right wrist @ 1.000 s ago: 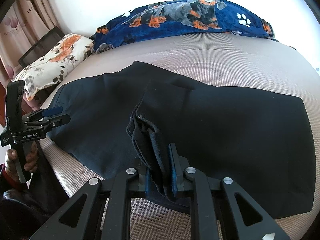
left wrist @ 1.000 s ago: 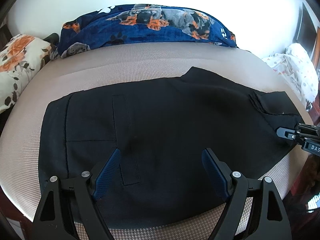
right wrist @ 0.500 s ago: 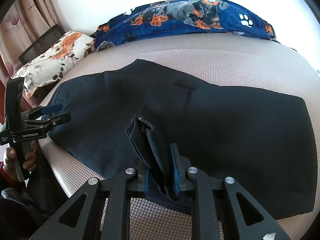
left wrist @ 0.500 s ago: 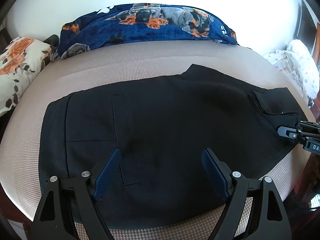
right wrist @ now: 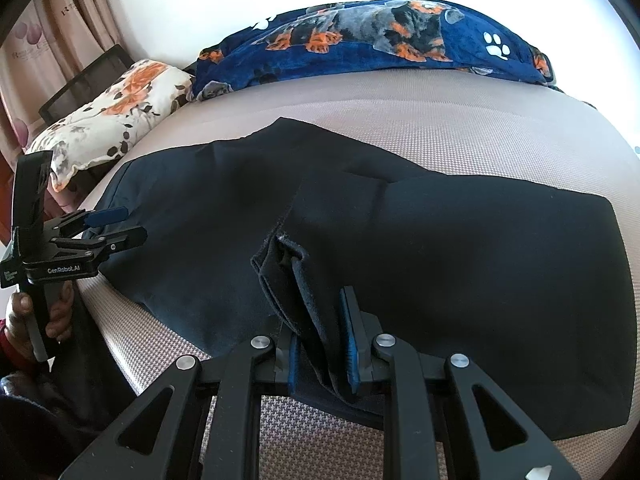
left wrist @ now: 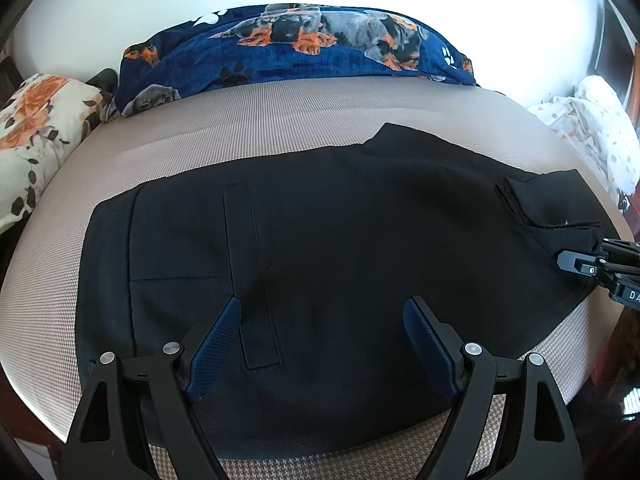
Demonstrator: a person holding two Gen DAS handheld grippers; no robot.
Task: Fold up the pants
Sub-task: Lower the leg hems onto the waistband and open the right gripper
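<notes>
The black pants (left wrist: 320, 264) lie spread flat on the bed (left wrist: 280, 120). The right hand-held gripper (right wrist: 322, 332) pinches a bunched hem, probably the leg ends, ready to carry them over; the left hand-held gripper (left wrist: 322, 332) hovers wide open, empty, above the waist end

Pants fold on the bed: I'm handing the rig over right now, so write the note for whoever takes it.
Left gripper: open, empty, held over the waist end of the black pants.
Right gripper: shut on a bunched stack of leg-hem layers, lifted slightly off the fabric.
Pants lie flat across the beige bed, waist toward the floral pillow, legs stacked on each other.
Done: legs look laid together lengthwise; hem end gripped.
Left: probably carry the hem end over toward the waist, release, smooth, then fold again if needed.
</notes>
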